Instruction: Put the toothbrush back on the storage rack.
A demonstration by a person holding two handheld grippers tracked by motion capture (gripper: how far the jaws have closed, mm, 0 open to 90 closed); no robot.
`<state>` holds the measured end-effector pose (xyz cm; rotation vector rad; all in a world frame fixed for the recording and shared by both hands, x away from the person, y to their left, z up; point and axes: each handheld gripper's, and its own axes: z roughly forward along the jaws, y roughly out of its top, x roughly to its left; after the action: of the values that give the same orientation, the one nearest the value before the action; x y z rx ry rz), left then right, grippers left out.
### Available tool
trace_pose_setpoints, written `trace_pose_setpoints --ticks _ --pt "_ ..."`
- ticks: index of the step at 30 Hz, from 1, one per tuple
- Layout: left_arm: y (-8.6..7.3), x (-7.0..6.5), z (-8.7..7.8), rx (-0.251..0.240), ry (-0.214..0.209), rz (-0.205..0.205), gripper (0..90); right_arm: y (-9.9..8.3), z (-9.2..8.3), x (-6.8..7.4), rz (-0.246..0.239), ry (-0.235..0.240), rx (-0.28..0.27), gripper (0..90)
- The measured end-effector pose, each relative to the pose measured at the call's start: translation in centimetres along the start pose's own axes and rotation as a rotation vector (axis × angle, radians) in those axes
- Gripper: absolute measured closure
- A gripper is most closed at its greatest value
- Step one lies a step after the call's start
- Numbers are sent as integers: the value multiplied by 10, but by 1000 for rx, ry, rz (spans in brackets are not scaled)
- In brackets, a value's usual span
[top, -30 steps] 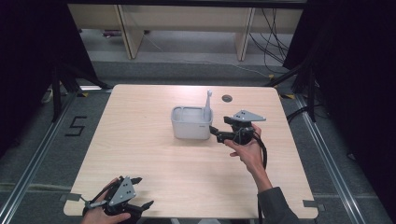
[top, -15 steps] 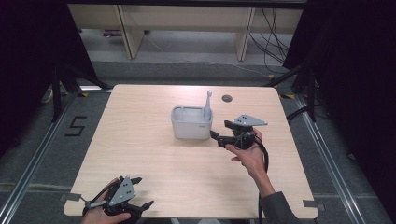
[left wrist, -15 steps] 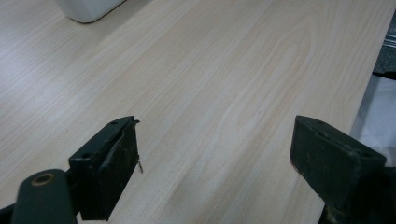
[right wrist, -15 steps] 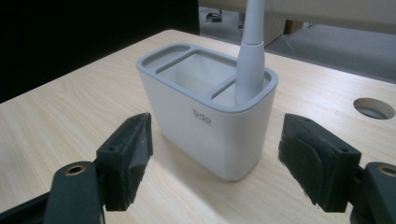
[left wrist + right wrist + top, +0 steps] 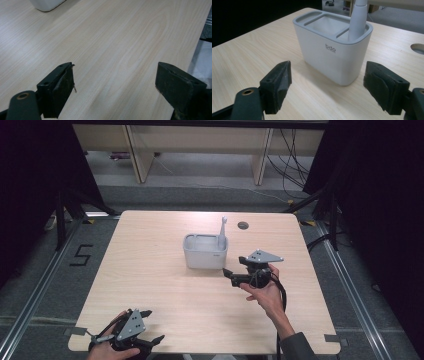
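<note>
The white holder (image 5: 205,252) stands upright near the middle of your table (image 5: 150,270), a little toward the far side. In the right gripper view it is a rounded-corner box (image 5: 334,47) with a grey rim, split into a narrow slot on one side, a wide middle compartment and a narrow end compartment. A white handle (image 5: 358,20) stands in that end compartment, leaning slightly, and its top runs out of the picture; in the high view it (image 5: 222,232) rises from the holder's right end. You cannot tell from here what kind of tool it is. The wide compartment looks bare as far as you can see into it.

Your right gripper (image 5: 231,276) sits just right of and slightly nearer than the holder, pointing left toward it, close but apart. Its jaws stand wide apart with nothing between them, and they have just been opening further. Compared with a second ago, that gripper has drawn back a little toward you and away from the holder, while the holder and handle are where they were.

Your left gripper (image 5: 150,326) rests at the near left edge of the table, well apart from the holder, jaws spread wide over bare wood, and it has not shifted.
</note>
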<state>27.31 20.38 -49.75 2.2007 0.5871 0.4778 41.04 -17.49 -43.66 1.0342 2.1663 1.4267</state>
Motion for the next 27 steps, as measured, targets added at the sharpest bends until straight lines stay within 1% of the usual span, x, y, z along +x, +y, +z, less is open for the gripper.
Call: trace_pose_setpoints --ticks 1,2,3,4,5,6,7,8,9,10,11,12,13,14,16,17,18,19,20,21,22,23,24,25,26,27 --pt "0 0 0 0 -1 -1 148 -1 0 -1 -18 -2 1 227" --pt "0 0 0 0 -1 0 148 -2 -2 1 -4 -5 13 225" --pt "0 0 0 1 0 -1 148 -3 -1 0 -27 4 5 223" --pt "0 0 0 0 0 -1 148 -4 -1 2 1 17 8 218" --pt "0 0 0 0 2 -1 147 -5 -2 2 -19 12 6 215" --pt "0 0 0 0 0 0 148 -7 -2 3 -17 9 6 213" --pt "0 0 0 1 -1 0 148 -8 -3 5 -5 15 22 213" --pt "0 0 0 0 0 -1 148 -9 -2 4 -20 23 8 213" --pt "0 0 0 1 0 0 148 -10 -4 5 -8 21 23 211" --pt "0 0 0 0 1 0 148 -11 -4 5 -23 11 23 210" --pt "0 0 0 0 1 1 148 -12 -4 5 -29 5 12 209" --pt "0 0 0 1 1 1 148 -13 -5 8 5 23 25 208" --pt "0 0 0 0 0 0 147 -14 -5 6 -24 25 20 208" --pt "0 0 0 1 0 0 147 -15 -7 7 -19 17 18 208" --pt "0 0 0 0 1 0 147 -16 -8 8 -7 24 28 207" --pt "0 0 -1 5 3 6 148 -17 -9 8 -17 15 21 206" --pt "0 0 -1 8 3 8 148 -18 -10 10 12 26 36 206" --pt "0 0 0 0 0 0 148 -19 -9 9 -6 44 31 206" --pt "0 0 0 1 1 1 148 -20 -10 10 -2 26 18 206" --pt "0 0 0 1 2 1 148 -21 -11 11 14 33 31 204" --pt "0 0 0 1 2 1 148 -22 -12 10 -1 35 35 199" --pt "0 0 0 0 1 0 148 -22 -13 11 7 28 35 199" --pt "0 0 0 1 1 -1 148 -24 -12 12 17 41 28 199" --pt "0 0 0 2 2 0 148 -24 -14 12 3 41 34 199" --pt "0 0 0 2 2 0 148 -25 -14 14 28 34 27 198" --pt "0 0 0 2 3 1 148 -25 -14 12 -3 40 27 199"
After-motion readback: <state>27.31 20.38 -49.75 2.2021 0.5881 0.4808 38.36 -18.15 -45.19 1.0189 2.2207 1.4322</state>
